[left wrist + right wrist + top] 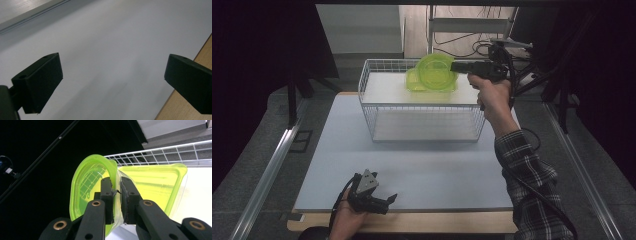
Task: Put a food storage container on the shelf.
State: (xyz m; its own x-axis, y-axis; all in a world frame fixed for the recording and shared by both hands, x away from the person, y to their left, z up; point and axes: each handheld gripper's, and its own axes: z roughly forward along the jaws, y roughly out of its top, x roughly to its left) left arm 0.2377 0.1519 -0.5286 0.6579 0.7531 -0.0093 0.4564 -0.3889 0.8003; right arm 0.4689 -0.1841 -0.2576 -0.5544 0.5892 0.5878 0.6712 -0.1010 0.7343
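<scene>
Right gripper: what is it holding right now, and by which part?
The right gripper is shut on the rim of a translucent lime-green plastic container, lifted and tilted above a second green container in the white wire basket.

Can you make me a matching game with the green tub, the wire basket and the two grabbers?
Things:
1. green tub
2. wire basket
3. left gripper
4. right gripper

States:
A. jaws wide apart, nothing between them
B. pinched by its rim, tilted at the basket's top
C. stands at the table's far end
D. jaws clamped on a green rim

Pairs: 1-B, 2-C, 3-A, 4-D
</scene>
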